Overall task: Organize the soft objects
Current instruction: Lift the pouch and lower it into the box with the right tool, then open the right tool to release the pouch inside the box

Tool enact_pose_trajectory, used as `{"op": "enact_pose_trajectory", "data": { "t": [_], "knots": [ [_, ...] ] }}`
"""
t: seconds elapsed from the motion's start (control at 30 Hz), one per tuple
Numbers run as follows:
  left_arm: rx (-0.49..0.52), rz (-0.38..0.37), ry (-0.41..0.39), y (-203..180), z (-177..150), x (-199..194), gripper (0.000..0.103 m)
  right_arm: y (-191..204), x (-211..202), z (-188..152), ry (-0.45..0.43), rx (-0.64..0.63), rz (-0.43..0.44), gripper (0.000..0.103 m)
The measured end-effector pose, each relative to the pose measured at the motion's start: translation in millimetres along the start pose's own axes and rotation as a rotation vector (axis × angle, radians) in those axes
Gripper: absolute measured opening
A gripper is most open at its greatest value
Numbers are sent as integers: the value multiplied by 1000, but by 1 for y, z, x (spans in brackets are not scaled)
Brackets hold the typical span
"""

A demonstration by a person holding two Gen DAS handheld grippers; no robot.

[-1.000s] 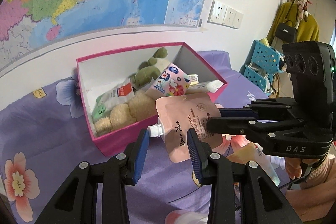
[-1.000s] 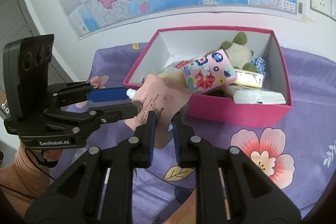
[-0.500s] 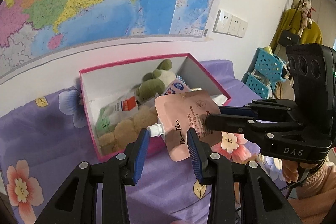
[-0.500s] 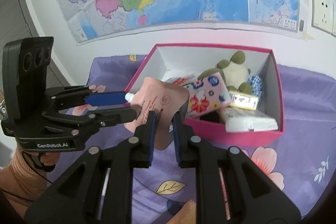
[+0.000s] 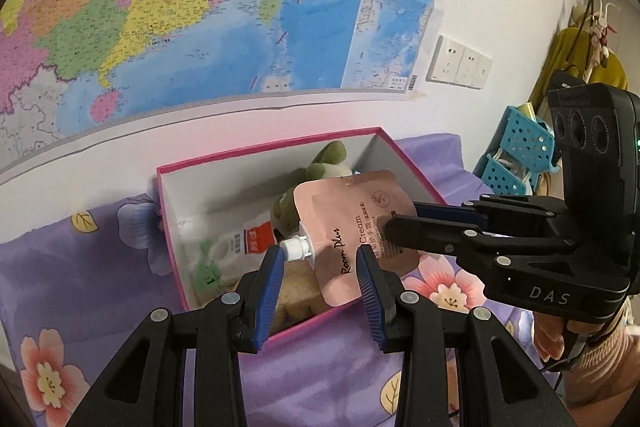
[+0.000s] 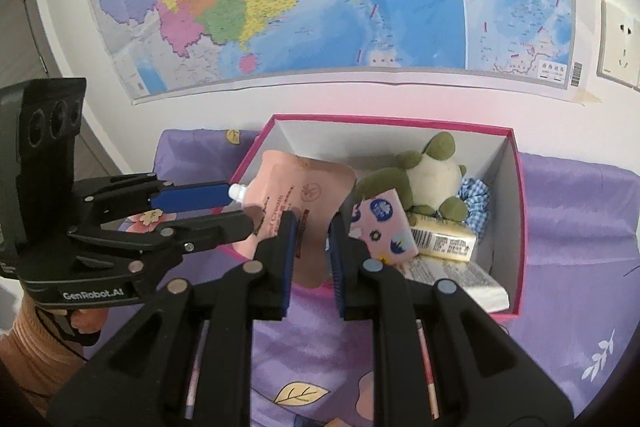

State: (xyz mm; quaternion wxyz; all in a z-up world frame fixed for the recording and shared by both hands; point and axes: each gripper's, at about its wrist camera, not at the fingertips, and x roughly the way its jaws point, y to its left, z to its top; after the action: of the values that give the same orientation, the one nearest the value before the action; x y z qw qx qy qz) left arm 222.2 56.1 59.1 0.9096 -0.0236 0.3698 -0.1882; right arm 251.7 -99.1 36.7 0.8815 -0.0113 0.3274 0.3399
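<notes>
A pink spouted cream pouch [image 5: 352, 227] with a white cap [image 5: 294, 249] hangs in the air over the near rim of the pink box [image 5: 260, 149]. My left gripper [image 5: 320, 267] is shut on it, one pad against the cap. My right gripper [image 5: 400, 217] grips the pouch's right side. In the right wrist view the pouch [image 6: 304, 195] sits between the pads of my right gripper [image 6: 311, 243], with my left gripper [image 6: 240, 211] on its left. The box [image 6: 400, 119] holds a green plush [image 6: 432, 171], a floral pack [image 6: 386, 223] and other packets.
A purple floral cloth [image 5: 60, 267] covers the surface under the box. A wall map [image 5: 200, 7] and wall sockets [image 5: 460, 67] are behind it. Blue baskets [image 5: 520, 147] stand at the right, and a door [image 6: 20, 27] is at the left.
Both grippers have risen and moved toward the box with the pouch held between them. The pouch was in front of the box and now hangs over its near rim.
</notes>
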Motion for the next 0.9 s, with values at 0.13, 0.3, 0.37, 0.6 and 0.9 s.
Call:
{"op": "enact_pose_trajectory", "data": {
  "t": [0.13,0.3,0.37,0.6,0.9],
  "knots": [
    [-9,14,10,3,4,10,37,-4,8,5,5,4,-7,19],
    [-24,26,15,9,8,18,37,-11,19,12,9,15,-15,19],
    [-28,35,19,11,10,22,37,-13,24,14,13,24,-16,19],
    [-58,45,35,21,15,36,37,-18,39,23,28,32,-27,19],
    [-118,51,82,36,19,63,38,-32,64,32,63,92,-48,21]
  ]
}}
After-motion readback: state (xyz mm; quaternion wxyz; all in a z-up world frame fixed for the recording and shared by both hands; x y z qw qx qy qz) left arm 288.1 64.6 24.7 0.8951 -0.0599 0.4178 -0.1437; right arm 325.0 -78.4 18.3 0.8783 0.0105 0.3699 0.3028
